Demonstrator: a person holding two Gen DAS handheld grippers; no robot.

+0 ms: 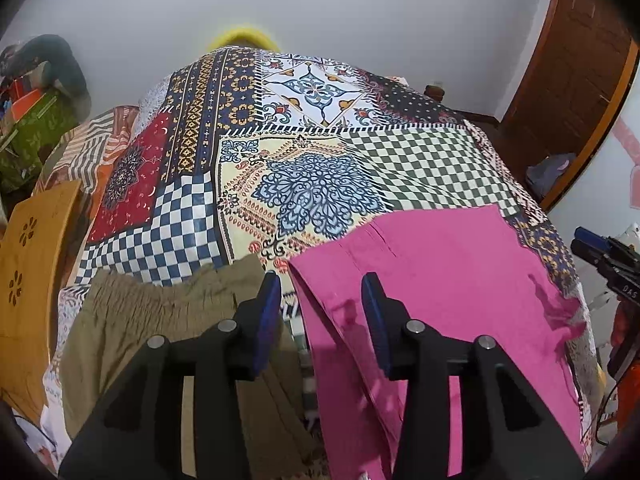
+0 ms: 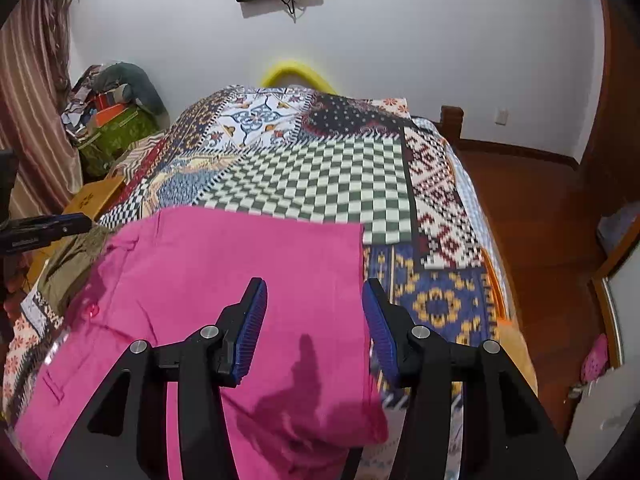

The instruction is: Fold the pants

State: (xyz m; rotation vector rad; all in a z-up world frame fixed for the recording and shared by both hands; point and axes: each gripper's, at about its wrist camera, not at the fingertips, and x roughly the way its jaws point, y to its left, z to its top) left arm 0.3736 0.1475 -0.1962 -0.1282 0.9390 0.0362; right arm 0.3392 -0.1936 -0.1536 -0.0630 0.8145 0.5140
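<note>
Pink pants (image 1: pixel 440 280) lie folded flat on the patterned bedspread (image 1: pixel 320 152), near its front edge; they also show in the right wrist view (image 2: pixel 240 280). My left gripper (image 1: pixel 320 300) is open and empty, above the pants' left edge. My right gripper (image 2: pixel 316 316) is open and empty, above the pants' right edge; it also shows at the right edge of the left wrist view (image 1: pixel 600 256). The left gripper's tip shows at the left edge of the right wrist view (image 2: pixel 44 228).
Olive-khaki pants (image 1: pixel 160 320) lie to the left of the pink ones, also seen in the right wrist view (image 2: pixel 68 264). A wooden stool (image 1: pixel 28 280) stands left of the bed. Wooden floor (image 2: pixel 540 240) lies to the right. Clutter (image 2: pixel 116 120) is piled at the far left.
</note>
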